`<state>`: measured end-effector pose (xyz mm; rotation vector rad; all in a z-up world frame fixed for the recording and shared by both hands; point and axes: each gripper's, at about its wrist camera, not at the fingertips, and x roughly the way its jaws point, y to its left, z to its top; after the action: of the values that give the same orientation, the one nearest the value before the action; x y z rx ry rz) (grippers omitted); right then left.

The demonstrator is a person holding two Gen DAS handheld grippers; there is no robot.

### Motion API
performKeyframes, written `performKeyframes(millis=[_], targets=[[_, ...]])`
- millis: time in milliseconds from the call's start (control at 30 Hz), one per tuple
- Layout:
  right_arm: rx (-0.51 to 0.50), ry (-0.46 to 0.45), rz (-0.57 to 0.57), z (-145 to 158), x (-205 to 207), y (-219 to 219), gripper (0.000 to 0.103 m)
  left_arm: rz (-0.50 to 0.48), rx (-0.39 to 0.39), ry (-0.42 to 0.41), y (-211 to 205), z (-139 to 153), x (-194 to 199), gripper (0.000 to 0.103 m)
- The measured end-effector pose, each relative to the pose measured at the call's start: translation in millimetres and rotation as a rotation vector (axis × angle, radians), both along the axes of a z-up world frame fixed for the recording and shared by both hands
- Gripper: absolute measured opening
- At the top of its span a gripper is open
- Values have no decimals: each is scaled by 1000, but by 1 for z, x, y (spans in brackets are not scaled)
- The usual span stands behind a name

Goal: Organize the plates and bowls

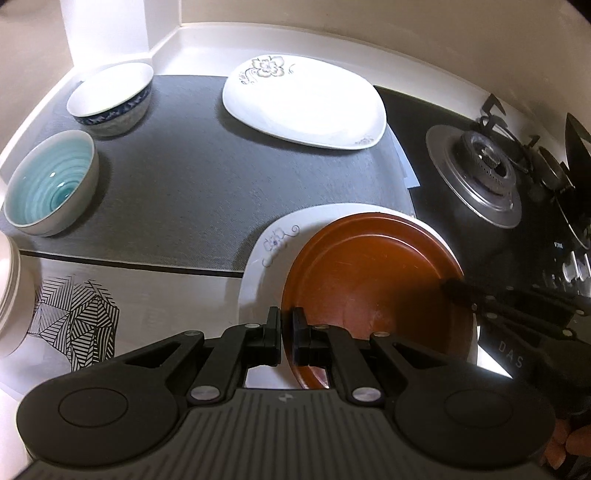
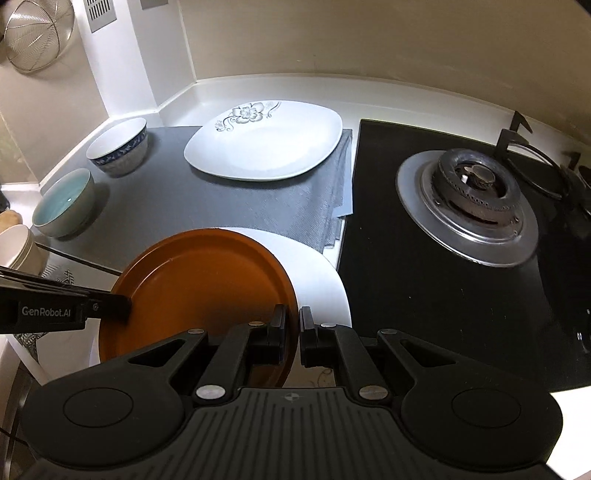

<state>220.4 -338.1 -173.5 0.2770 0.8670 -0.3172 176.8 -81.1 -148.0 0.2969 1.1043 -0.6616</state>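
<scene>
The left gripper (image 1: 287, 334) pinches the left rim of the brown plate (image 1: 369, 295). The right gripper (image 2: 291, 334) pinches the right rim of the same plate. Both are closed tight on it, one on each side. The brown plate is round and smooth with a raised edge. It sits over a white plate (image 1: 264, 266) with a small blue flower painted on it, close to the front of the counter.

Only the left wrist view shows that little flower. It also shows a mat with black stripe shapes (image 1: 79, 321) and the stove knobs (image 1: 576, 266). Only the right wrist view shows a wire strainer (image 2: 35, 35) hanging on the wall and a metal vent (image 2: 99, 14) beside it.

Both views show the back of the grey woven mat (image 1: 184, 177). A big white plate (image 1: 303, 103) with rounded corners and a grey flower lies there. To its left stands a white bowl with a blue pattern (image 1: 110, 99). Nearer is a grey bowl that is shiny blue-green inside (image 1: 51, 184), with rings in it. On the right is a black glass stove (image 2: 424, 258) with a round silver burner (image 2: 467, 206).
</scene>
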Motion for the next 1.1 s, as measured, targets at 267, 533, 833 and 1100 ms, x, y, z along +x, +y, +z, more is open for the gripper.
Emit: performKeyframes(millis=[267,533,833,1100], targets=[[8,12,0,-7,1,-5,8,-7,19,-1,-8,-6,2,5],[17,26,17,-13,5,-8,7,-1,35,5,-10,-13,5,5],[38,43,9,-17,8,-11,11,12,36,-48,-12,-7,4,54],[38,21,-21,-6,-2,-21,55,63,-12,-54,1,2,9,94]])
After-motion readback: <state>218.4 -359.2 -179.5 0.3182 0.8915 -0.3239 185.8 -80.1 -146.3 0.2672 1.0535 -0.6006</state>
